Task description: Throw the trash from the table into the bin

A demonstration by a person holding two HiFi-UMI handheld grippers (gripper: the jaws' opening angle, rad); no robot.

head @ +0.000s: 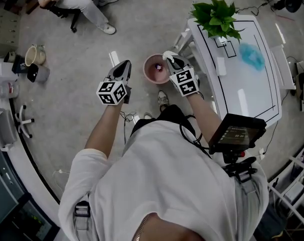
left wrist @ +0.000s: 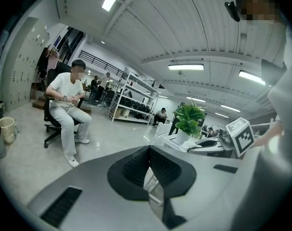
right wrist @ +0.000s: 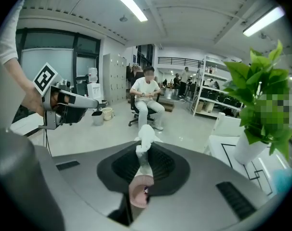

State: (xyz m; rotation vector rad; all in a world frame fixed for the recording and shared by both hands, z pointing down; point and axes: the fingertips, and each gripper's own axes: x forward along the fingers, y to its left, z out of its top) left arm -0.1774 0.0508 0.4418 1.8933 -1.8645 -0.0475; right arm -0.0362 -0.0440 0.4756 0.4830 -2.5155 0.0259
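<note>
In the head view my right gripper (head: 172, 61) is shut on a crumpled white tissue (head: 167, 55), right at the rim of the round pink bin (head: 155, 69) on the floor. The right gripper view has the tissue (right wrist: 145, 142) standing up between the jaws, with the pink bin (right wrist: 139, 192) showing below them. My left gripper (head: 123, 65) hovers just left of the bin, shut and empty; its jaws meet in the left gripper view (left wrist: 148, 151). A crumpled blue piece of trash (head: 252, 55) lies on the white table (head: 252, 97) at the right.
A potted plant (head: 217, 16) stands at the table's far end. A person sits on a chair (head: 77, 1) at the upper left. A pale bucket (head: 34, 55) and desks line the left side. A small screen (head: 237, 133) hangs at my right hip.
</note>
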